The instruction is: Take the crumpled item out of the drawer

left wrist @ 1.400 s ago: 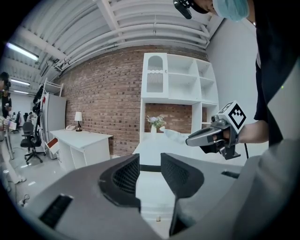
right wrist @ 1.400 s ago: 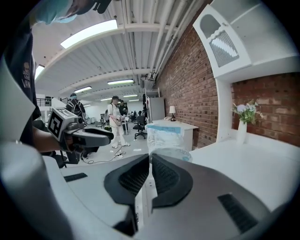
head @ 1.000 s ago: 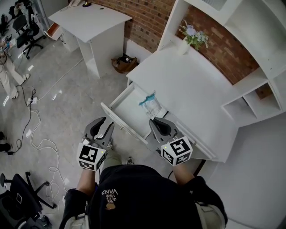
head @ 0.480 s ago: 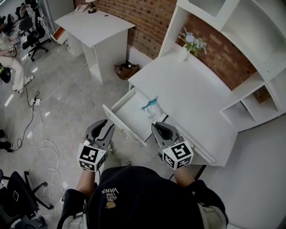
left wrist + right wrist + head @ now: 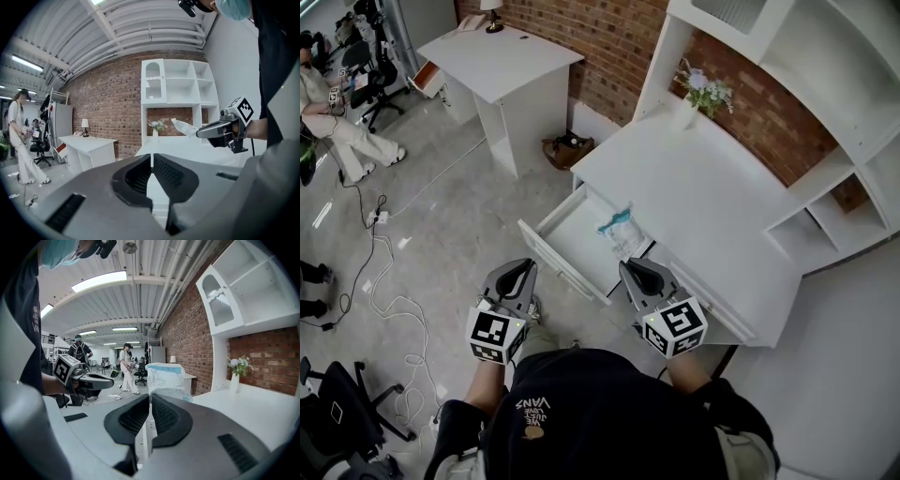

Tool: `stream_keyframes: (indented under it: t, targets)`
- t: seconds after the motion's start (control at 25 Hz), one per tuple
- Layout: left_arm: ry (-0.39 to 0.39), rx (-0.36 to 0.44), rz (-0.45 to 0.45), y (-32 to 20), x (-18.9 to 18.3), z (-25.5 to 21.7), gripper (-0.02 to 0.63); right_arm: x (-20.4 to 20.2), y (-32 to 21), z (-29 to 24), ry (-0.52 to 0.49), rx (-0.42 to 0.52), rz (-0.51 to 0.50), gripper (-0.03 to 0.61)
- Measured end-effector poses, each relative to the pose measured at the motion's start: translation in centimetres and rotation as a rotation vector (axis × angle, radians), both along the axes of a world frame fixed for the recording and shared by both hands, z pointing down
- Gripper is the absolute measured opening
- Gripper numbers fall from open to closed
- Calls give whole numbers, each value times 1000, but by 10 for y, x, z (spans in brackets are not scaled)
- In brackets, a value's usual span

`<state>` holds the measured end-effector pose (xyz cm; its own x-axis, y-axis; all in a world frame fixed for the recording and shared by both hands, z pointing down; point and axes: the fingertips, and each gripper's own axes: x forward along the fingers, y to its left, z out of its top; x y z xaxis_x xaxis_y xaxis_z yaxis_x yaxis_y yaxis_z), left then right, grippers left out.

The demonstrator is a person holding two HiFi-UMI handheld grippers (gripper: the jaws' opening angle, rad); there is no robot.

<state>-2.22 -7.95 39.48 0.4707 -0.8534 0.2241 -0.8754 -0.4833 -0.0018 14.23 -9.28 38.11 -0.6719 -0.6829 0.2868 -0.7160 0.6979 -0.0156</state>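
- I judge the task is at the approach; the drawer (image 5: 551, 255) stands pulled out from under the tabletop (image 5: 703, 187) and nothing has been taken from it yet
- The crumpled bag (image 5: 619, 228) lies inside the drawer, just ahead of the right tongs (image 5: 635, 269) and ahead and to the right of the left tongs (image 5: 522, 267)
- My left tongs are closing, nearly together, with nothing between them; my right tongs are closed and empty
- Both hands sit low and close to the body, tongs pointing forward; the left is short of the drawer front, over the floor; the right is at the drawer's near edge
- Next I would need to open the right tongs, reach forward and down, then pinch a fold of the bag
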Motion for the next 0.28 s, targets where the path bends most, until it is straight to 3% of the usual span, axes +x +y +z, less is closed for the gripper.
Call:
stream_keyframes:
  t: [0.28]
  targets:
    - [11,5,-12,2,-2,2,8,-3,2,0,-1,4,-4,18]
